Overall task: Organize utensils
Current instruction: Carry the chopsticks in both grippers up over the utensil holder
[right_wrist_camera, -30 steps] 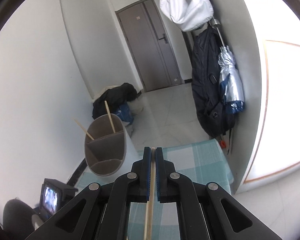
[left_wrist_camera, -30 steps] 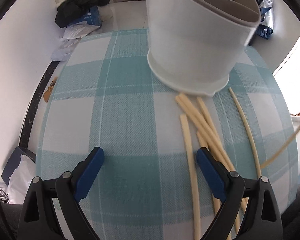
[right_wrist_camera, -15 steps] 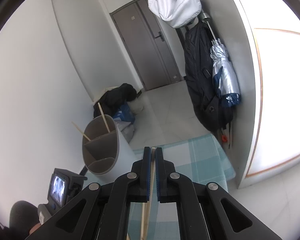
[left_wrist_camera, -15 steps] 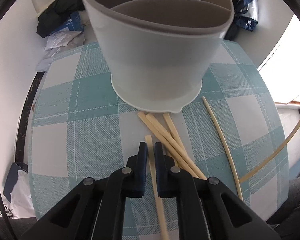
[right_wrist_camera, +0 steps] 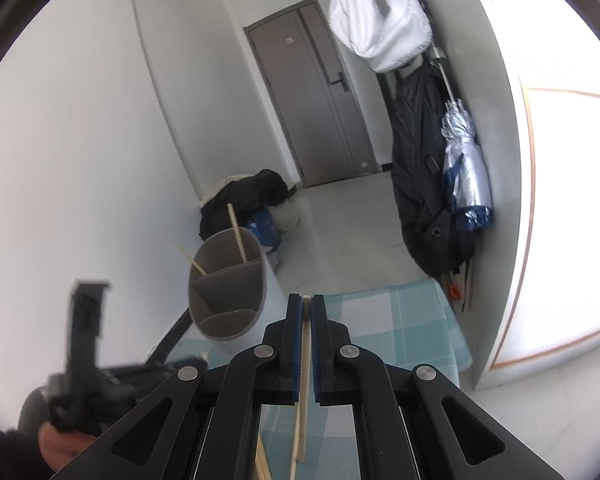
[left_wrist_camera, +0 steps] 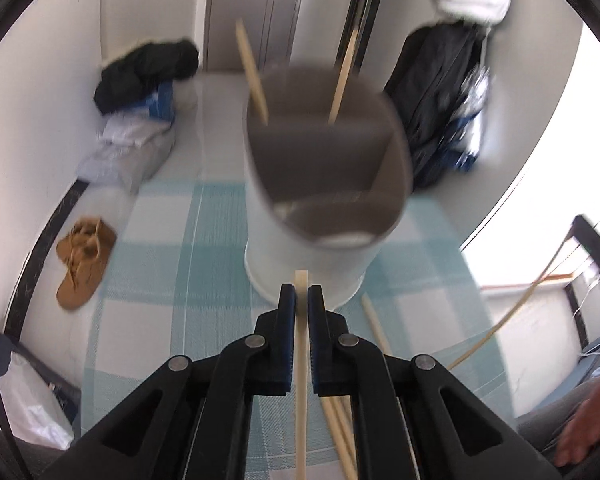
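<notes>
Left gripper (left_wrist_camera: 302, 294) clamped on a pale, thin chopstick (left_wrist_camera: 301, 380), tip poking just past the pads toward the divided holder (left_wrist_camera: 324, 184), long axis along the gripper, angled down over the checked surface (left_wrist_camera: 180, 280). Right gripper (right_wrist_camera: 306, 304) clamped on another chopstick (right_wrist_camera: 302, 400).

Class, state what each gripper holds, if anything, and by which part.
Left gripper: pale wooden chopstick, pinched near its upper end. Right gripper: another chopstick, also near its tip.
</notes>
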`<control>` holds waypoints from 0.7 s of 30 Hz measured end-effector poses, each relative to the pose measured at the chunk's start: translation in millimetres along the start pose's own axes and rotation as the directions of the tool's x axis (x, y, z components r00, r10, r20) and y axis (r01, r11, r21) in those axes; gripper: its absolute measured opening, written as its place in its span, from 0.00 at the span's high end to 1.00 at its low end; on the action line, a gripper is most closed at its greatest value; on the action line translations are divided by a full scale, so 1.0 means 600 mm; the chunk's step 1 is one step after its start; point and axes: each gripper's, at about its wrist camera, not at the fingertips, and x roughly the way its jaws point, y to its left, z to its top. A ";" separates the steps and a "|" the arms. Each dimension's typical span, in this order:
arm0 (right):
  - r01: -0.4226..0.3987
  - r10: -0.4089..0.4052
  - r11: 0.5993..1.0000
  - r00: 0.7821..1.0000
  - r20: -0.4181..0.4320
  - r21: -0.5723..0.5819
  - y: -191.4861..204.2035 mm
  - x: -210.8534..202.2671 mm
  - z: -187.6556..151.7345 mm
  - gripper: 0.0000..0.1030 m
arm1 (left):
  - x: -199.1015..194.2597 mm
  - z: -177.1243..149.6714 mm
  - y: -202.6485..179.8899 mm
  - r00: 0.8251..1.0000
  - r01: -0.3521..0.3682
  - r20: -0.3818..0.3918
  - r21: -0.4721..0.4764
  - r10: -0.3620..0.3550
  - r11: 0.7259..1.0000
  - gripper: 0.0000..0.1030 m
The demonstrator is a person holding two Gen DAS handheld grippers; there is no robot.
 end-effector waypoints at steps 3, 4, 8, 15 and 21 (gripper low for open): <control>0.004 -0.003 0.999 1.000 0.017 -0.054 0.020 -0.007 -0.001 0.97 | -0.034 0.007 -0.003 0.997 0.028 0.073 0.004 -0.028 1.000 0.98; 0.002 0.000 0.997 1.000 0.023 -0.072 0.027 -0.009 -0.002 0.97 | -0.042 0.011 -0.005 0.995 0.039 0.094 0.006 -0.040 0.999 0.98; 0.000 0.004 0.994 0.999 0.035 -0.113 0.048 -0.017 -0.006 0.97 | -0.058 0.016 -0.020 0.987 0.059 0.150 0.025 -0.063 0.998 0.98; 0.009 -0.004 0.993 0.999 0.049 -0.118 0.065 -0.033 -0.008 0.97 | -0.072 0.019 -0.027 0.983 0.072 0.161 0.068 -0.082 0.995 0.98; 0.007 -0.001 0.990 0.999 0.040 -0.139 0.083 -0.030 -0.008 0.97 | -0.075 0.025 -0.037 0.990 0.055 0.123 0.096 -0.067 0.994 0.98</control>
